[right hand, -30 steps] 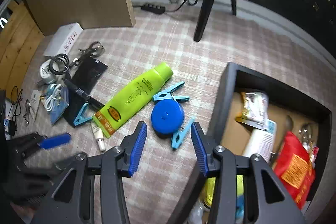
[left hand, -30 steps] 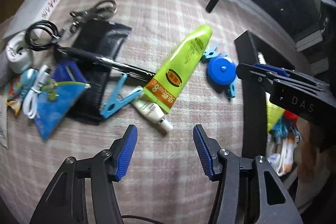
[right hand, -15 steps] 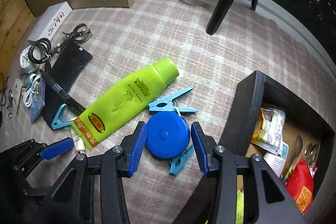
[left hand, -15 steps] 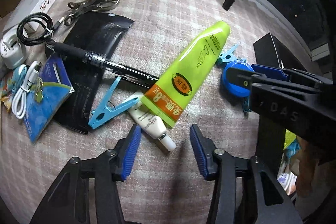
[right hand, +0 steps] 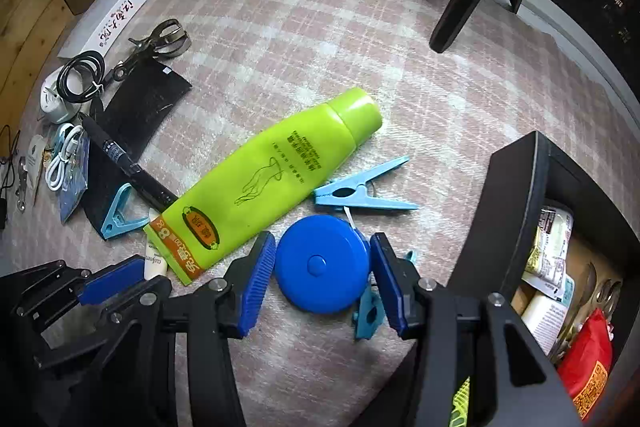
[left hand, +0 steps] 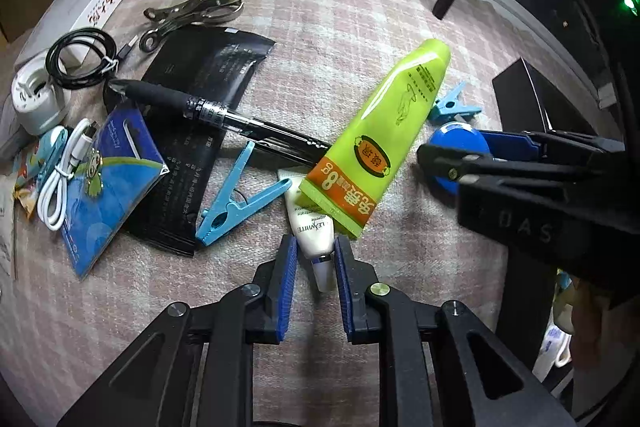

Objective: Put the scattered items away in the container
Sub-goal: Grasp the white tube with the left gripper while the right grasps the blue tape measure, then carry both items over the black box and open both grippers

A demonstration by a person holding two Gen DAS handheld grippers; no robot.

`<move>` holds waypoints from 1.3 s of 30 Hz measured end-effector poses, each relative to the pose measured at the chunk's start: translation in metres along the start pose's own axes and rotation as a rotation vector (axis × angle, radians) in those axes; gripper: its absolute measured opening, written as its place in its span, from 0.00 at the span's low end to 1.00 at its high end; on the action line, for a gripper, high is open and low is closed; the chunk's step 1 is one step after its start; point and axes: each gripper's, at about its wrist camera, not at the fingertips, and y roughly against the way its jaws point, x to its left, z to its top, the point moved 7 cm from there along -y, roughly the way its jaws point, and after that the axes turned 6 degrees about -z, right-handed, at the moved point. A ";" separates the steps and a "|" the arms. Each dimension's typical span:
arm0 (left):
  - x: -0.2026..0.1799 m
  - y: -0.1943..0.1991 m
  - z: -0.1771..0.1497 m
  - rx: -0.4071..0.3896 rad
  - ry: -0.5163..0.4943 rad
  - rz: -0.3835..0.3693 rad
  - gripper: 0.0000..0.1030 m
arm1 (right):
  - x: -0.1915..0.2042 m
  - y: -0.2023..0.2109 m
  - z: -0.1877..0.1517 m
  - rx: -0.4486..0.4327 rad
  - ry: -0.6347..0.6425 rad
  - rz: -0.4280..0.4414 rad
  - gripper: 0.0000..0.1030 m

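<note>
Your left gripper (left hand: 315, 259) is closing w/ the small white tube (left hand: 313, 230) between its pads, cap end inside; can't tell if they press it yet. Your right gripper (right hand: 323, 269) is opening, jaws wide either side of the blue round tape measure (right hand: 322, 264), not touching. Only the right wrist view looks into the black container (right hand: 516, 211), packets already inside. Left wrist view shows the pen (left hand: 224, 115) in full.
</note>
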 end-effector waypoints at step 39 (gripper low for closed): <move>-0.062 0.091 -0.038 -0.115 -0.145 -0.195 0.15 | -0.087 0.111 -0.063 -0.206 -0.201 0.075 0.47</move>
